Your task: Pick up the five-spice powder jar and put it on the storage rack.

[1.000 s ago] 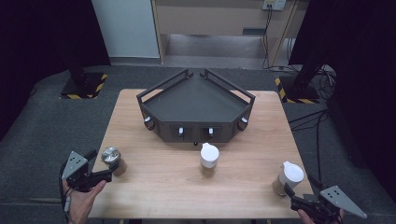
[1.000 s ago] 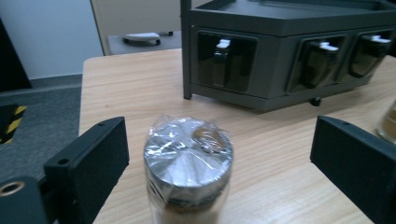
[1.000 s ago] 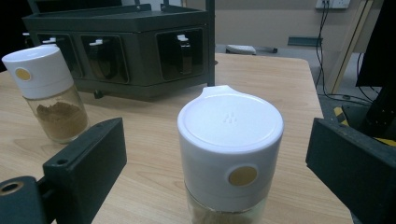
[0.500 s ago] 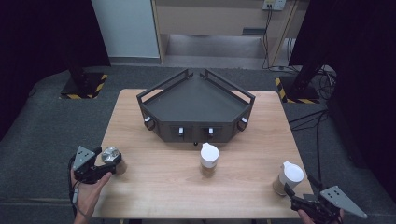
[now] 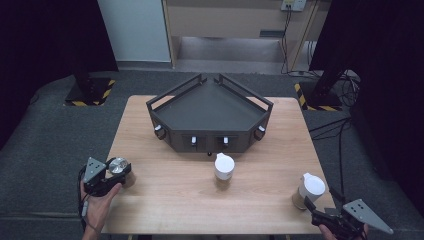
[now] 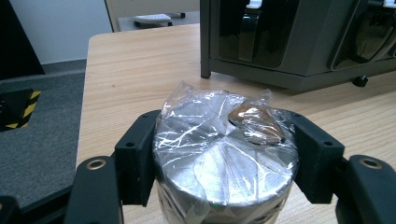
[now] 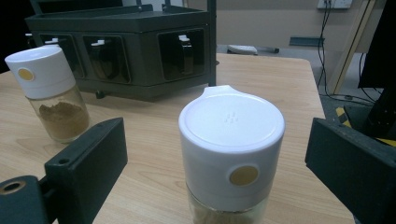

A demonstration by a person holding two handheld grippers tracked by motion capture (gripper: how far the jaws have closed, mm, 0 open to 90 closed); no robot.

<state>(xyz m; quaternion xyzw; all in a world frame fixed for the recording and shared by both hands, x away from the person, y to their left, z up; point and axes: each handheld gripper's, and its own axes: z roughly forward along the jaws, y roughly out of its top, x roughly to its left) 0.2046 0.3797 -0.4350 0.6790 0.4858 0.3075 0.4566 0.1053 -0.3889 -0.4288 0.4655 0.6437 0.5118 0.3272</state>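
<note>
Since a second ago, left tool [image 5: 116,175] has slid onto the foil-topped jar [image 6: 224,154] at the tabletop's [image 5: 175,200] eight o'clock; its jaws have just been closing and now clamp it, probably for lifting. Right tool [image 5: 320,212] waits apart around the white-capped jar [image 7: 231,149] at four o'clock.

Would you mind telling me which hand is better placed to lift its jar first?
Left. The left gripper has just closed its jaws onto the foil-topped jar, pads against its sides. The right gripper only straddles the white-capped jar, jaws open.
</note>
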